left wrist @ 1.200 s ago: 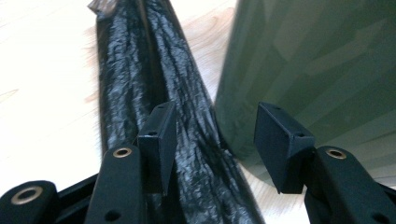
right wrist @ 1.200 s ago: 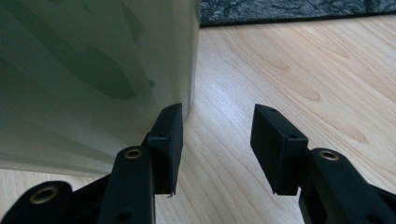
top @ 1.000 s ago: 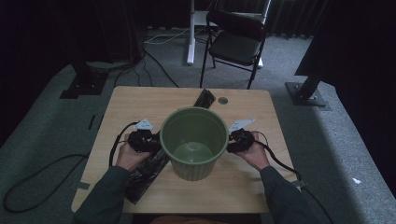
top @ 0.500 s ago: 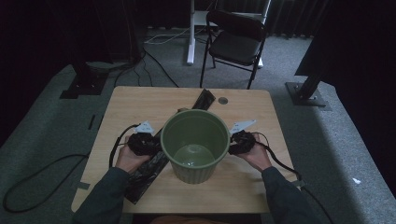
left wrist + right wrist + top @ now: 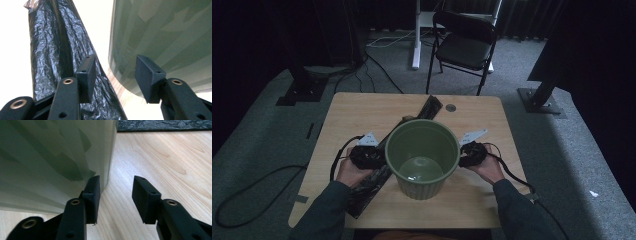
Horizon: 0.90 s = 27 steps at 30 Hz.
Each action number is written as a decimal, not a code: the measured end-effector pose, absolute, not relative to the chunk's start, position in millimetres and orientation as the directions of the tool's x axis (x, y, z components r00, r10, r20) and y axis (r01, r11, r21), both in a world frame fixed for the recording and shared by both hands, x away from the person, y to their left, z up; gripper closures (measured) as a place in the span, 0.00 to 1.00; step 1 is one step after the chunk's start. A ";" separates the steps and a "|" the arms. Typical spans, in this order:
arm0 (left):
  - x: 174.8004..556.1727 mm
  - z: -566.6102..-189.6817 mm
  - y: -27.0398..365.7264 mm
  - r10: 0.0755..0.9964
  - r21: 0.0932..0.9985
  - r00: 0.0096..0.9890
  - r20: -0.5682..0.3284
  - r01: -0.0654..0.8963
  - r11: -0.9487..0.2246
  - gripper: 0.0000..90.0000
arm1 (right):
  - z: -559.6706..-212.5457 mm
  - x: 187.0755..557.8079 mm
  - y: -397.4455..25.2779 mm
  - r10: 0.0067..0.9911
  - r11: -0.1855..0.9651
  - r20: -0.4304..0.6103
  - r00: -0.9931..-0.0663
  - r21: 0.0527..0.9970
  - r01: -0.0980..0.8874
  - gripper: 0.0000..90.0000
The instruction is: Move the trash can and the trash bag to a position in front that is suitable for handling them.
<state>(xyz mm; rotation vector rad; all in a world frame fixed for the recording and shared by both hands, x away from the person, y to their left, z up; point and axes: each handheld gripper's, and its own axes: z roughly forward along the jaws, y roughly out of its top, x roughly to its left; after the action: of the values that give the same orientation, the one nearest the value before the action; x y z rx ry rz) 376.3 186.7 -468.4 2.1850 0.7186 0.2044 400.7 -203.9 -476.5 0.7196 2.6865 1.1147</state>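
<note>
A ribbed green plastic bin (image 5: pixel 422 155) stands empty at the middle of the wooden table (image 5: pixel 362 110), between my two grippers. My left gripper (image 5: pixel 374 156) presses against its left wall and my right gripper (image 5: pixel 464 154) against its right wall. In the left gripper view the jaws (image 5: pixel 113 72) are open with nothing between them. The bin wall (image 5: pixel 162 32) is just behind the right jaw, and its lower edge looks raised off the wood. In the right gripper view the jaws (image 5: pixel 116 192) are open over bare wood, with the bin (image 5: pixel 50 157) touching the left jaw.
A long folded black plastic bag (image 5: pixel 422 110) lies diagonally across the table, under and behind the bin, and shows crinkled (image 5: pixel 50 45) in the left gripper view. A small round grommet (image 5: pixel 450 107) is near the far edge. A folding chair (image 5: pixel 464 47) stands beyond the table.
The bin and both grippers have shifted slightly toward the person's side of the table. Both grippers keep their places against its sides.
</note>
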 end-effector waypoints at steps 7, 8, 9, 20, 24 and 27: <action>381.7 -472.1 193.2 0.597 0.735 0.800 -0.065 0.443 -0.514 0.56 | -482.8 404.2 -204.1 0.498 0.627 0.025 -0.867 0.680 0.380 0.57; 382.4 -472.8 194.3 0.605 0.734 0.794 -0.061 0.446 -0.512 0.55 | -483.0 404.4 -204.3 0.500 0.627 0.023 -0.866 0.680 0.380 0.57; 383.0 -473.1 195.3 0.610 0.731 0.790 -0.060 0.451 -0.512 0.55 | -482.9 404.7 -204.7 0.501 0.626 0.022 -0.865 0.681 0.380 0.57; 389.2 -477.4 204.9 0.656 0.720 0.753 -0.046 0.480 -0.501 0.53 | -483.8 405.1 -204.5 0.503 0.636 0.007 -0.864 0.674 0.376 0.56; 391.5 -479.0 206.1 0.666 0.713 0.745 -0.052 0.494 -0.497 0.52 | -484.1 405.2 -204.6 0.503 0.638 0.004 -0.864 0.673 0.375 0.56; 392.5 -480.0 206.1 0.670 0.710 0.741 -0.048 0.497 -0.499 0.52 | -484.3 404.7 -204.2 0.503 0.640 0.003 -0.864 0.671 0.375 0.56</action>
<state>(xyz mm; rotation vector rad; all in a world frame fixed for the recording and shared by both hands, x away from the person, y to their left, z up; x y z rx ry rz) 392.5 206.1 -480.0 2.2035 0.8742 0.3021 404.7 -204.2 -484.3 0.7238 2.6747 1.0307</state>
